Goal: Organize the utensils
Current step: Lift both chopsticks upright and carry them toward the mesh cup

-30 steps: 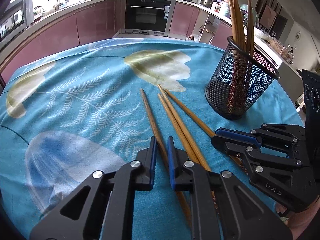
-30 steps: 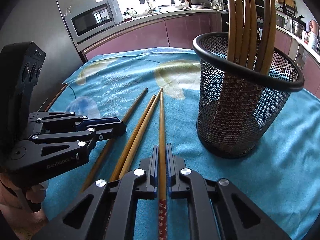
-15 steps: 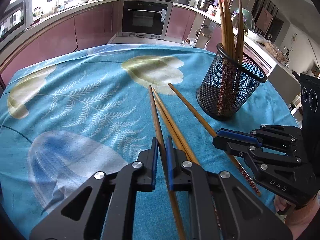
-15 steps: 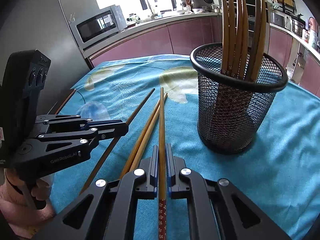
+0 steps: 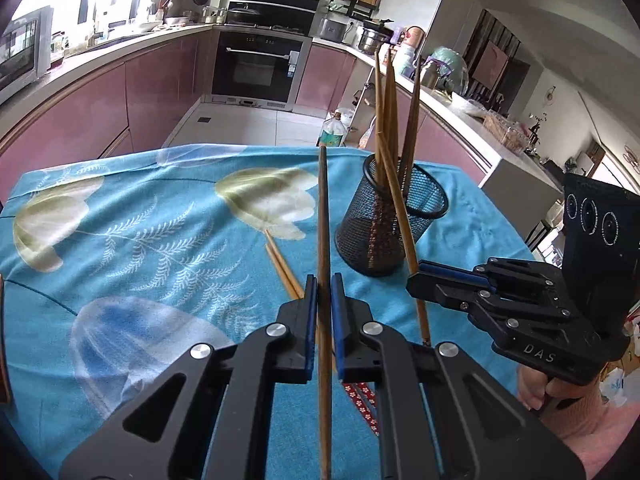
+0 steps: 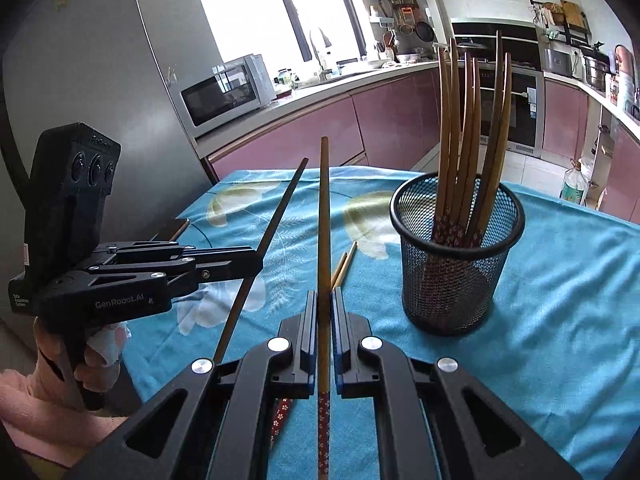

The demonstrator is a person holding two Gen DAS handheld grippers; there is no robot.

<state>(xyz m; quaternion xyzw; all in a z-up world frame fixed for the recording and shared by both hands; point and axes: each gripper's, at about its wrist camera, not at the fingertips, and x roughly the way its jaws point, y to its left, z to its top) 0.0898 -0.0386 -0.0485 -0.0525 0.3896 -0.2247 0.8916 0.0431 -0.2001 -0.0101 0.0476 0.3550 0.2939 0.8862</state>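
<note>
- The left gripper [image 5: 324, 292] is seen closed on a dark chopstick [image 5: 322, 216], clamped between the blue pads at a point along its shaft, with the thin end raised clear of the tablecloth [image 5: 120, 240] and pointing away from the claw.
- The right gripper [image 6: 324, 308] is likewise closed on a lighter chopstick [image 6: 323, 220], held above its red flower-patterned end, which trails back under the claw.
- Each stick is judged light, stiff and smooth; a narrow round shaft may roll or pivot between flat pads, so a grip nearer the thick patterned end is judged steadier than one at the taper.
- Just ahead of the left gripper and slightly to its left, two more chopsticks [image 5: 282, 264] are left lying together on the cloth.
- Beyond the right gripper and to its right, a black mesh holder [image 6: 456, 280] is stood upright on the cloth; it is judged light and easily tipped if a stick is pushed against its rim.
- Inside the holder, a bundle of standing chopsticks [image 6: 468, 140] is leaned against the rim, patterned ends down and thin ends up; room is still visible in the mouth for more.
</note>
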